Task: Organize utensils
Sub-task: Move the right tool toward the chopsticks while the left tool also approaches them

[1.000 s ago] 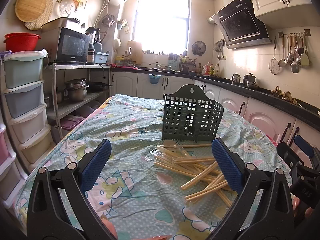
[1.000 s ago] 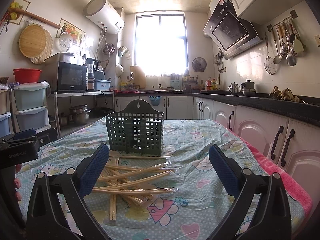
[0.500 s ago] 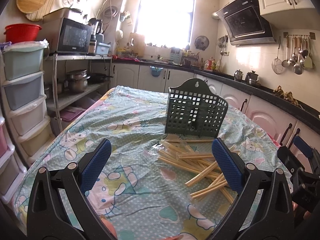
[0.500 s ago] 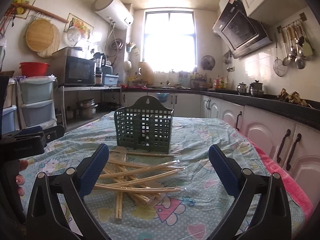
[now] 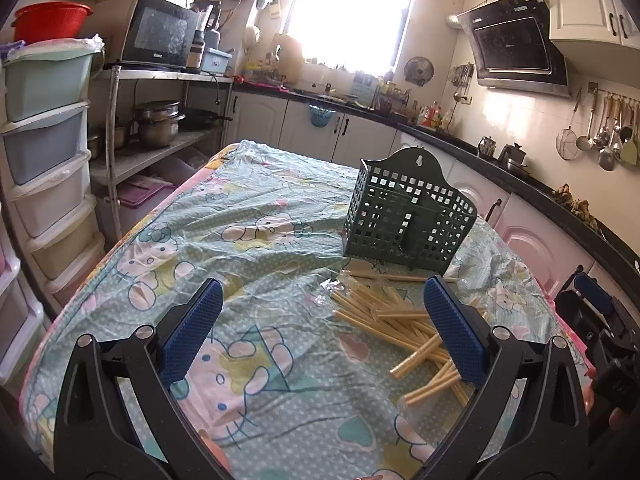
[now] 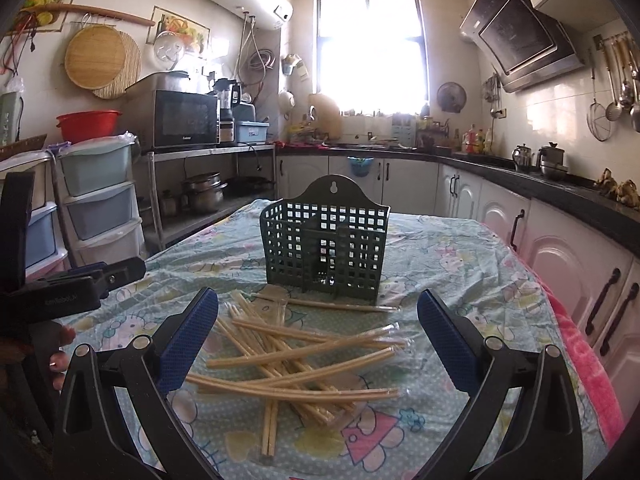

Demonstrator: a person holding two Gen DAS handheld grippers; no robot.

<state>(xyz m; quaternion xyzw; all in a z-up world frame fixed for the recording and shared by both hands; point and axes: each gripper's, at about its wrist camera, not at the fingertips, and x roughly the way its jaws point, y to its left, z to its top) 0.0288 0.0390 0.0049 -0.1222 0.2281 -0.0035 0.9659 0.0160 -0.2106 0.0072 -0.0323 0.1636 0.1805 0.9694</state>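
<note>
A dark green perforated utensil holder [image 5: 408, 216] [image 6: 326, 248] stands upright on the table. In front of it lies a loose pile of wrapped wooden chopsticks [image 5: 400, 320] [image 6: 296, 356]. My left gripper [image 5: 320, 328] is open above the cloth, left of the pile, with nothing between its blue pads. My right gripper [image 6: 316, 340] is open too, hovering over the near side of the pile, holding nothing. The right gripper's body shows at the right edge of the left wrist view, and the left gripper's body at the left edge of the right wrist view.
A cartoon-print cloth covers the table [image 5: 256, 236] [image 6: 448, 248]. Plastic drawer units [image 5: 44, 152] and a metal shelf with pots and a microwave [image 5: 160, 32] stand to the left. Counters and white cabinets [image 6: 560, 260] run along the right and back.
Both grippers have tilted and crept forward, so the holder and chopsticks sit slightly closer and lower in view. Both stay open and nothing has been grasped.
</note>
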